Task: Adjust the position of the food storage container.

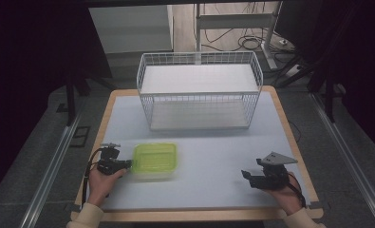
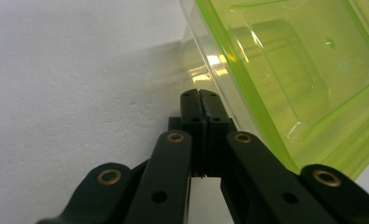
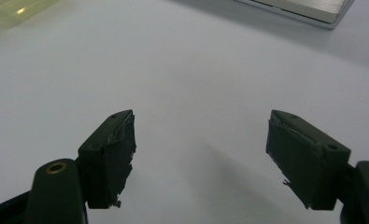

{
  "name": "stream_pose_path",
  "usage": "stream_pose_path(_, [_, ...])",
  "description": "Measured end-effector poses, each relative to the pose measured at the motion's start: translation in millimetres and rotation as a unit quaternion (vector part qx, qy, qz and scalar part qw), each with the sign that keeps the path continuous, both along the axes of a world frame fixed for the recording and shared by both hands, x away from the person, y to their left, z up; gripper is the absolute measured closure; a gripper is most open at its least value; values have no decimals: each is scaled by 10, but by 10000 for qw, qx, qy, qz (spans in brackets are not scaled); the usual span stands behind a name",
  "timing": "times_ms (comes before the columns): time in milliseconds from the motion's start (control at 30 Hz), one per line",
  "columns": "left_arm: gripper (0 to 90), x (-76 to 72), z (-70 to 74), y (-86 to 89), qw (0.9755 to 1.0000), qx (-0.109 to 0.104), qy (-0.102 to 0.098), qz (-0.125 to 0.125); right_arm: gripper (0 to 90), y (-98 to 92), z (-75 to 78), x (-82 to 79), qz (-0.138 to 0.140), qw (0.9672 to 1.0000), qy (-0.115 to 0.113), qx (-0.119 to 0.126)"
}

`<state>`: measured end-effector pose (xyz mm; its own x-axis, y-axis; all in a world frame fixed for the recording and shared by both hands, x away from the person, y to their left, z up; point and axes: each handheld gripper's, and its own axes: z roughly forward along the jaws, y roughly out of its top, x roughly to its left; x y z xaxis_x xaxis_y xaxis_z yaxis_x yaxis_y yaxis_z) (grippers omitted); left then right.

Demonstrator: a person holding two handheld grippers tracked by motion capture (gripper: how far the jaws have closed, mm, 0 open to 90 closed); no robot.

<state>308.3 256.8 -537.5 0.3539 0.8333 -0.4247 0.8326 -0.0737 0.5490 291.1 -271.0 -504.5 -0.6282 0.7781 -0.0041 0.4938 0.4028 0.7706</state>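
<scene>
Sleeves: cream cuffs (image 1: 88, 216) are showing at the lower frame edge.
Grippers: left gripper (image 1: 127, 165) and right gripper (image 1: 246, 175) are showing black, brass-riveted jaws.
Plate: grey triangle (image 1: 276, 157) is topping the right one.
Cables: black ones are trailing.

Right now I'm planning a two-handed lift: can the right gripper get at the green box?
Probably yes. Bare table lies between the right gripper and the green box, and its fingers stand open. It just has some way to travel.

Left gripper view: green container (image 2: 285, 70) cut off at top and right edges, far rim unseen; contact with the pressed-together jaws unclear. Right gripper view: container (image 3: 14, 9) blurred, only 1 corner; wire basket (image 3: 303, 9) base cropped at top.
</scene>
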Motion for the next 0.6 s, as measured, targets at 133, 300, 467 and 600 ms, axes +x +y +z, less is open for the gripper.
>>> stream_pose_path(133, [900, 4, -3, -34, 10000, -17, 10, -45, 240, 4, 0, 0, 8, 10000, -6, -8])
stream_pose_path(300, [900, 17, -1, -98, 10000, -12, 18, -89, 240, 5, 8, -4, 10, 10000, -12, 5])
stream_pose_path(467, [900, 28, -3, -182, 9999, -2, 26, -120, 240, 4, 13, -8, 7, 10000, -24, 22])
stream_pose_path(600, [900, 24, 8, -260, 9998, -11, 38, -203, 240, 11, 15, -10, 20, 10000, -28, 19])
